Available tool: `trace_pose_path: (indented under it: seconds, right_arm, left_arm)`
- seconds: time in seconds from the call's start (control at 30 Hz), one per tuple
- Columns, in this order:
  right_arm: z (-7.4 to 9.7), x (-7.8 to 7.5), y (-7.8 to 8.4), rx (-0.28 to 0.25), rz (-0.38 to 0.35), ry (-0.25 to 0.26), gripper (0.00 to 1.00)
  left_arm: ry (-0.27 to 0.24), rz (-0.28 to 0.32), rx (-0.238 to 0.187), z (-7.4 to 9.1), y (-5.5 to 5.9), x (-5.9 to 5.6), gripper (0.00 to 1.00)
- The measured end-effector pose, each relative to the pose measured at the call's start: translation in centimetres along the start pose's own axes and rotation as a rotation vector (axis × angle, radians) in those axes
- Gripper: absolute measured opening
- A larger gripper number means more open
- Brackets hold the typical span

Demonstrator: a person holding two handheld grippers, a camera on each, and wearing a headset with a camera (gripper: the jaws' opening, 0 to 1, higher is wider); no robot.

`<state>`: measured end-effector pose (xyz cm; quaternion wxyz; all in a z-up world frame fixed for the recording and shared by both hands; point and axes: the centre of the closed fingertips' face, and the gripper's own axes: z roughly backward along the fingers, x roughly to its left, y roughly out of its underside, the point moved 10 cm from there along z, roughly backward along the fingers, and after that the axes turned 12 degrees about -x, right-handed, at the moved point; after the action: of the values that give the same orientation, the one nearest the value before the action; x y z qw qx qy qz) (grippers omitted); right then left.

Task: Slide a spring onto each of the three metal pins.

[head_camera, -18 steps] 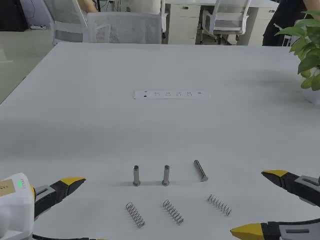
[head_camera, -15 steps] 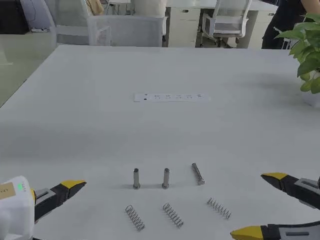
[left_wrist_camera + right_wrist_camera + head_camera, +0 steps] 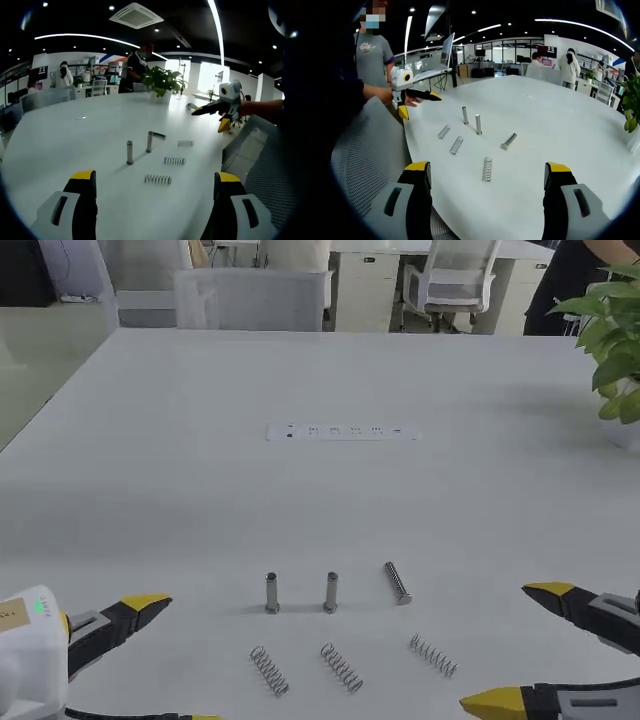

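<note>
so the left gripper [image 3: 155,176] has its yellow-tipped jaws spread wide with nothing between them; same deal with the right gripper [image 3: 487,166], jaws well apart and empty; in the head view they sit down at roughly 7 and 5 o'clock, both hovering over the near edge of the white table [image 3: 300,370], not touching any of the parts

between the two grippers, all three springs lie flat on the table in a loose row; left spring [image 3: 268,670], middle spring [image 3: 341,666], right spring [image 3: 432,655]; each one runs about 11 to 5 o'clock and none is on a pin

just past them at 12 o'clock are the pins; left pin [image 3: 271,592] and middle pin [image 3: 331,592] stand upright side by side; the right pin [image 3: 397,582] is tipped over, lying flat, also running 11 to 5 o'clock; each spring is near its pin but apart from it

further out toward 12 there's a white power strip [image 3: 340,431] lying across the middle of the table; a leafy green plant [image 3: 615,340] sits at the table's edge around 2 o'clock; office chairs [image 3: 250,298] stand beyond the far edge
</note>
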<state>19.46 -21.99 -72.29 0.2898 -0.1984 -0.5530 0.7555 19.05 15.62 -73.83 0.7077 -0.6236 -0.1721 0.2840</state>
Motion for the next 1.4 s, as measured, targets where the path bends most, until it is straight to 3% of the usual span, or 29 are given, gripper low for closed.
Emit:
trace_pose_path:
  seconds: [1.4]
  right_arm:
    - [0.19,-0.03,0.32,0.003,-0.013,0.012,0.94]
  left_arm:
    - [0.004,-0.005,-0.004,-0.12,-0.11,-0.13,0.95]
